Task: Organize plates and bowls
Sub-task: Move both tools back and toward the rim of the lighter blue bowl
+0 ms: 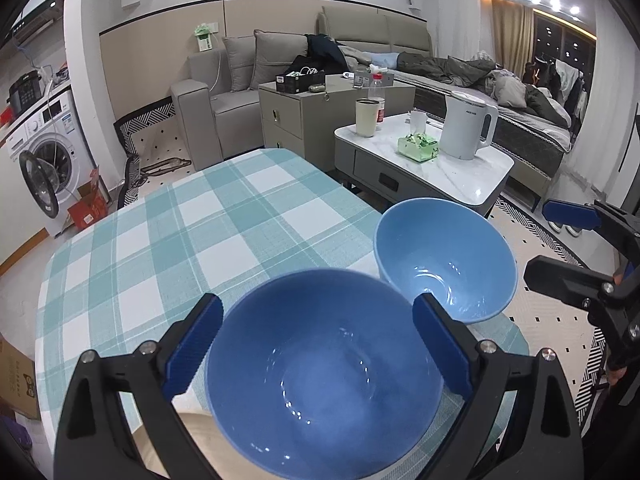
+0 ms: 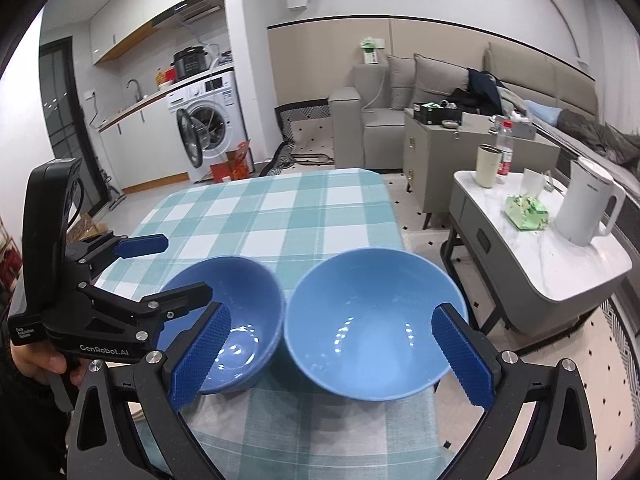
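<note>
Nearest, the left tool point(image 1: 318, 344) hangs over the front edge of the desk point(image 1: 160, 240) with its jaws spread wide, holding nothing. Its blue ribbed pads point(image 1: 196, 344) frame the darker blue bowl point(image 1: 324, 376) without touching its rim. In the right wrist view the same left tool point(image 2: 168, 268) enters from nine o'clock, held by a hand point(image 2: 44, 364) at the lower left edge.

The right tool point(image 2: 332, 356) is likewise wide open and empty. One of its pads point(image 2: 462, 354) overlaps the lighter blue bowl point(image 2: 376, 324) at three o'clock, though contact cannot be judged. In the left wrist view this right tool point(image 1: 560, 248) appears at three o'clock, off the desk's right side.

Both bowls stand upright and empty near the front of the desk, on a teal-and-white checked cloth. The darker blue bowl point(image 2: 228, 320) sits at nine o'clock of the lighter blue bowl point(image 1: 444, 256), their rims just beside each other.

Farther off, at two o'clock, a low white side table point(image 2: 560, 264) carries a white kettle point(image 2: 584, 208), a green tissue pack point(image 2: 526, 212) and a cream cup point(image 2: 488, 166). Beyond lie a grey sofa point(image 2: 400, 96) at twelve o'clock and a washing machine point(image 2: 212, 120), door open, at eleven o'clock.
</note>
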The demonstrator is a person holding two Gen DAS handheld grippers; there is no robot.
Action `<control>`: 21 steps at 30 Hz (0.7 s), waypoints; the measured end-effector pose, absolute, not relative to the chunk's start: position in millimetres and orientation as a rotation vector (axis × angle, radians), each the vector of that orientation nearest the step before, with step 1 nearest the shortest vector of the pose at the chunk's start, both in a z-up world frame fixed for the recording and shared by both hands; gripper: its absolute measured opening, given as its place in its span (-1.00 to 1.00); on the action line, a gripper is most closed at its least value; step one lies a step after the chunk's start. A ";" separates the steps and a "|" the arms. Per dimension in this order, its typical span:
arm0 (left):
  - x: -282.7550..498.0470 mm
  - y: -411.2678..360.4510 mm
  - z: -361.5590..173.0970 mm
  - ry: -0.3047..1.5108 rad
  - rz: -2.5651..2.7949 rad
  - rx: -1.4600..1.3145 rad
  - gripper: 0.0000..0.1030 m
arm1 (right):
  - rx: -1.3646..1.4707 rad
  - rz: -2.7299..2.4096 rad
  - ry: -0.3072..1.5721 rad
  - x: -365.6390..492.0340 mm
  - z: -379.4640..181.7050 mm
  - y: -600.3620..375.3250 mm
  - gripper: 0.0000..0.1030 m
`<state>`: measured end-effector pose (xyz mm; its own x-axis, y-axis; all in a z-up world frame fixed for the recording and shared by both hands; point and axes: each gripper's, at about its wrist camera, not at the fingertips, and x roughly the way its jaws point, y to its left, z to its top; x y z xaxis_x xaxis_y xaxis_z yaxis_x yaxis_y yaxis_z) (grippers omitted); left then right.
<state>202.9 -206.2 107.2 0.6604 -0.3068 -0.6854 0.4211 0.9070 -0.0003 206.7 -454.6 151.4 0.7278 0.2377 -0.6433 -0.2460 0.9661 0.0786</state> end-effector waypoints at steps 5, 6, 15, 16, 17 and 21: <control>213.2 -215.5 113.4 0.745 -0.414 0.159 0.87 | 0.002 0.225 0.709 207.4 152.9 -472.0 0.99; 215.3 -217.1 114.0 0.745 -0.414 0.156 0.87 | 0.002 0.221 0.709 207.1 152.7 -474.1 0.99; 230.0 -236.3 110.3 0.763 -0.416 0.184 0.87 | 0.003 0.172 0.717 207.8 150.8 -491.6 0.99; 232.0 -238.9 109.3 0.766 -0.413 0.190 0.87 | 0.002 0.163 0.720 208.4 149.9 -493.3 0.99; 233.1 -240.4 108.3 0.767 -0.410 0.192 0.87 | 0.003 0.158 0.723 209.2 148.9 -495.0 0.99; 239.3 -247.3 104.9 0.783 -0.419 0.186 0.87 | 0.017 0.141 0.740 213.7 144.0 -502.7 0.99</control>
